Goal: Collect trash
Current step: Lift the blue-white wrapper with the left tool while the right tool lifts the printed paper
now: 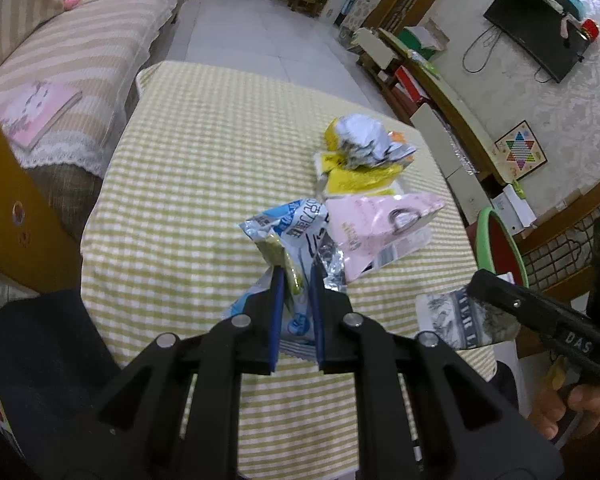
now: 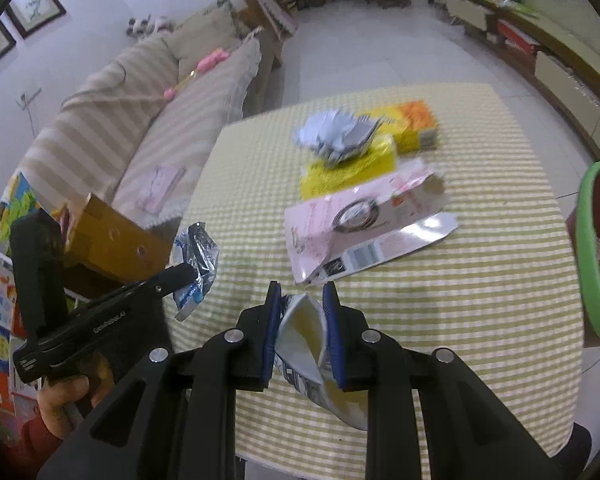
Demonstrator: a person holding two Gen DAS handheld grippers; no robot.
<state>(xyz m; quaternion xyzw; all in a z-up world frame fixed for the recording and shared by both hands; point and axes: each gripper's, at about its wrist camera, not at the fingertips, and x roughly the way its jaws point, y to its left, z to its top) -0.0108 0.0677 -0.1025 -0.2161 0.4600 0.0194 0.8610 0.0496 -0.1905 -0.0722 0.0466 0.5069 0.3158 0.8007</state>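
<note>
Right wrist view: right gripper (image 2: 302, 300) clamped on grey wrapper (image 2: 320, 364); green-rimmed bin (image 2: 590, 256) near, to right. Left gripper (image 1: 296, 276) pinches blue wrapper (image 1: 296, 220).

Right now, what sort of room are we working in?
Most likely a home living room: a striped sofa beside the checked-cloth table, a wall-mounted TV, and a framed picture on the wall.

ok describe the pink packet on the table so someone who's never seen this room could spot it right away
Look at the table with the yellow-and-white checked cloth in front of the striped sofa. On it sits a small cluster of trash; the pink packet lies flat at its near end, just in front of the yellow wrapper and crumpled white paper. It is the only pale pink piece, with a round picture and a barcode.
</note>
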